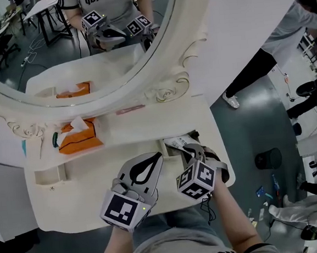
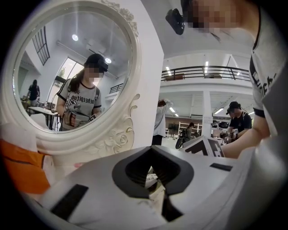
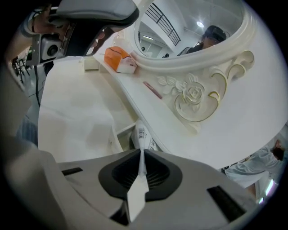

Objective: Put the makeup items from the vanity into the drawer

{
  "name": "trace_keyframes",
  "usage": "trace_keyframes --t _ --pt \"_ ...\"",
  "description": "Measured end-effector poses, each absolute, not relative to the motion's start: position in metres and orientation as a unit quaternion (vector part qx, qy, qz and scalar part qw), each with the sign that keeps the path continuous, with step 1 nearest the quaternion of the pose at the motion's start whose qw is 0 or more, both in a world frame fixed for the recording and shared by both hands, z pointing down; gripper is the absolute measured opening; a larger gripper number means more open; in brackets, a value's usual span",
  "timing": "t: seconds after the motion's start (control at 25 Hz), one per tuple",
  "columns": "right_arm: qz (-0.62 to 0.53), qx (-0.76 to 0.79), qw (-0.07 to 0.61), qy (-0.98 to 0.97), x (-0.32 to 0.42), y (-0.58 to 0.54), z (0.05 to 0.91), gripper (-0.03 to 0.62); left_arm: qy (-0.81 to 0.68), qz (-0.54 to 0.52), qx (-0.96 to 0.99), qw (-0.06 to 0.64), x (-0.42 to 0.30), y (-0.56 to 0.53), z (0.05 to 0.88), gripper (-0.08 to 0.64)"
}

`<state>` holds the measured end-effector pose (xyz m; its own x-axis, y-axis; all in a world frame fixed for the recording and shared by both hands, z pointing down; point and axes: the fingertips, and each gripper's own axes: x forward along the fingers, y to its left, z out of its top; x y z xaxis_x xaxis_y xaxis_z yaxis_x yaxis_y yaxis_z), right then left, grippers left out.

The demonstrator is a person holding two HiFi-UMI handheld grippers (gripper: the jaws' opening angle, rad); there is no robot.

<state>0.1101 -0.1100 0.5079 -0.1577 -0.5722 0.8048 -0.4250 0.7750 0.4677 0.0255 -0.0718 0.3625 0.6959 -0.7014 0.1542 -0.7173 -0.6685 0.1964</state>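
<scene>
The little drawer (image 3: 114, 137) in the white vanity (image 1: 70, 191) is pulled open. The right gripper (image 3: 141, 155) is right over the drawer. Its two jaws are pressed together on the flat end of a white tube (image 3: 139, 134) and pinch it tight. The fat part of the tube points down into the drawer, and you can see black lines printed on it. The left gripper (image 2: 151, 149) is just to the left of the drawer, above the vanity top. Its jaws are pressed together at the tips and nothing is between them. Behind the drawer there is a shelf (image 1: 147, 121), and a thin pink stick (image 1: 130, 109) lies flat on it. Far to the left of the drawer, on the same shelf, sits an orange tissue pack (image 1: 79, 138) with a white tissue poking out. A big round mirror (image 1: 57, 44) stands up behind the drawer, past the shelf.
</scene>
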Motion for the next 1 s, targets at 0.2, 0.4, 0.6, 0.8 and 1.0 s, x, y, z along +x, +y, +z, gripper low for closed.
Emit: trace_keyframes --t 0.2,0.4,0.6,0.8,1.0 --pt "-0.071 0.328 0.569 -0.751 0.112 -0.113 0.512 0.028 -0.39 0.034 0.912 0.123 0.023 -0.074 0.363 0.012" --pt "-0.074 0.331 0.574 -0.745 0.115 -0.118 0.515 0.028 -0.39 0.032 0.912 0.121 0.021 -0.077 0.364 0.013" --pt "-0.079 0.341 0.574 -0.74 0.117 -0.125 0.517 0.035 -0.391 0.03 0.913 0.114 0.02 -0.079 0.364 0.012" --pt "-0.08 0.348 0.568 -0.741 0.117 -0.131 0.518 0.04 -0.391 0.029 0.913 0.114 0.018 -0.082 0.365 0.012" --pt "-0.084 0.35 0.559 -0.747 0.117 -0.127 0.517 0.076 -0.389 0.024 0.916 0.095 0.019 -0.085 0.364 0.012"
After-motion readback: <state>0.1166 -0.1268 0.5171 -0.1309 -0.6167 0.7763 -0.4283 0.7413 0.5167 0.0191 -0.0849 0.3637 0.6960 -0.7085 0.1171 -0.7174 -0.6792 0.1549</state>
